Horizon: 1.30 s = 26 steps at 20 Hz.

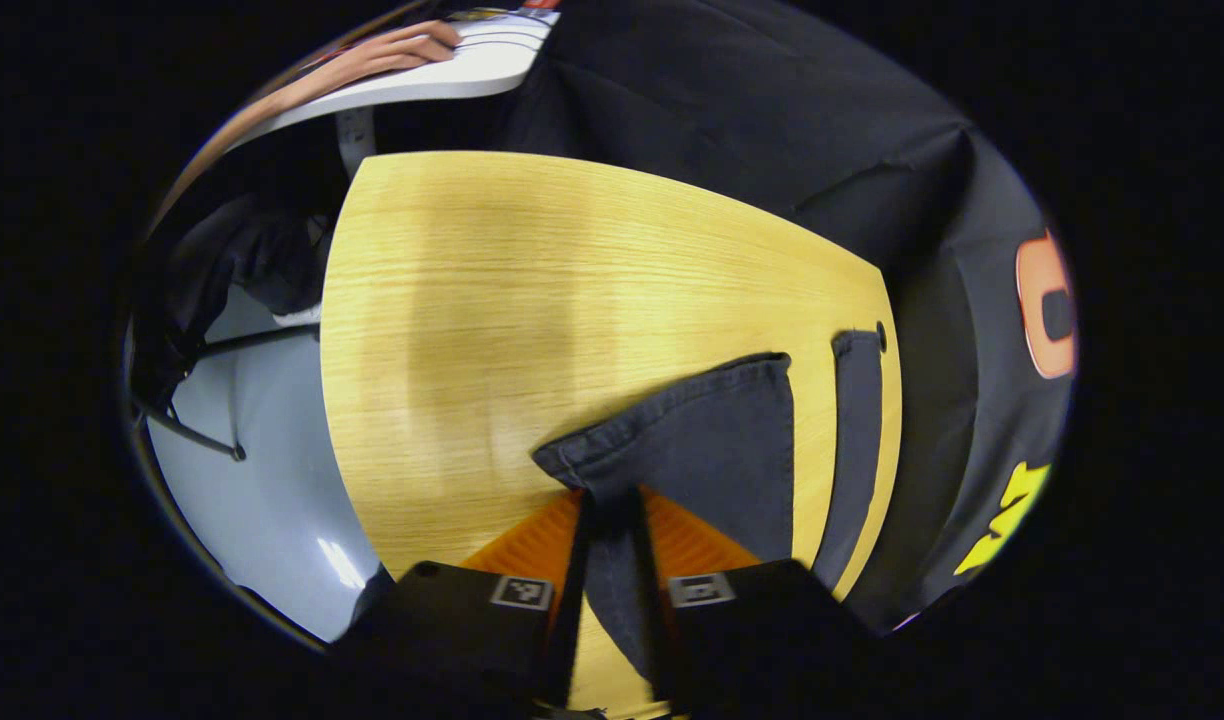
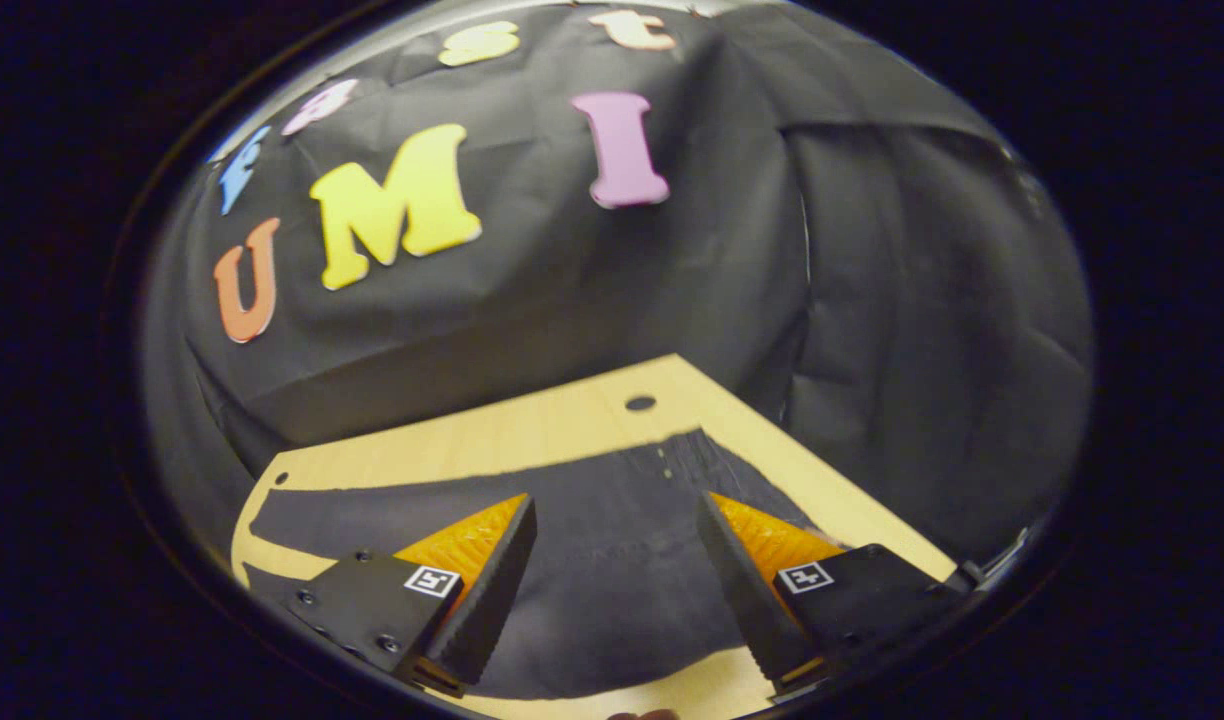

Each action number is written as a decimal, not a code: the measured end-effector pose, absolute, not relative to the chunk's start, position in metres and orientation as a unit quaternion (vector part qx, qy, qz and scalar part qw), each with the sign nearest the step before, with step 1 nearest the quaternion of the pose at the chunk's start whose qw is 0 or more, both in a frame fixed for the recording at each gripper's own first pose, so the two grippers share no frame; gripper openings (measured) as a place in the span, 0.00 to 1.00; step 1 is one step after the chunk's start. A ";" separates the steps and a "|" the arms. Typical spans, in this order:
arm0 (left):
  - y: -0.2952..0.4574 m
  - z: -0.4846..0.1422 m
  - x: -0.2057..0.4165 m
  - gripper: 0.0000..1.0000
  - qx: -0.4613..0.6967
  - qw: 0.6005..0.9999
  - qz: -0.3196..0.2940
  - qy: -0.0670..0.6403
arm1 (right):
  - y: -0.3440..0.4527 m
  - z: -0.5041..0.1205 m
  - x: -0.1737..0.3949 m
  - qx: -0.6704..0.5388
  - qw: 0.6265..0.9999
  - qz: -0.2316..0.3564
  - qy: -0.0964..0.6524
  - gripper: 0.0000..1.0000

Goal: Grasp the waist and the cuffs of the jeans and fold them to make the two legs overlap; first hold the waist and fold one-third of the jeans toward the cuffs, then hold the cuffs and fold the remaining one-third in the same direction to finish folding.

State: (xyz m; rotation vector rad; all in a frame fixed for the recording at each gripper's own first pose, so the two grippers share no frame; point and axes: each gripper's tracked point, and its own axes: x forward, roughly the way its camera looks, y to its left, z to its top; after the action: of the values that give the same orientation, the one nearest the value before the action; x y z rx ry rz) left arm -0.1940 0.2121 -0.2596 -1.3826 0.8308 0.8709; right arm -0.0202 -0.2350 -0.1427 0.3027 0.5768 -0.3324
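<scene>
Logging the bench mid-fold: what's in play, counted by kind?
Jeans: 1, dark, on the table
Table: 1, pale wood
Hand-held grippers: 2; left hand-held gripper shut on a jeans cuff, right hand-held gripper open over the jeans
Total: 4
</scene>
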 end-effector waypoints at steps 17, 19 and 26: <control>0.214 -0.264 -0.188 0.03 -0.636 0.584 0.381 0.330 | -0.324 -0.268 -0.086 0.321 0.728 -0.342 0.500 0.93; 0.214 -0.264 -0.186 0.03 -0.639 0.581 0.382 0.329 | -0.317 -0.276 -0.088 0.340 0.714 -0.345 0.506 0.73; 0.216 -0.254 -0.168 0.03 -0.682 0.554 0.373 0.297 | -0.330 -0.272 -0.086 0.419 0.691 -0.346 0.477 0.01</control>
State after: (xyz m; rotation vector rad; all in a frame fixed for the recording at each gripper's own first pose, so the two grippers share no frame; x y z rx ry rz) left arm -0.1681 0.2163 -0.2545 -1.6115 0.7018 0.8815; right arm -0.0862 -0.3303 -0.2717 0.9364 1.0653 -0.7737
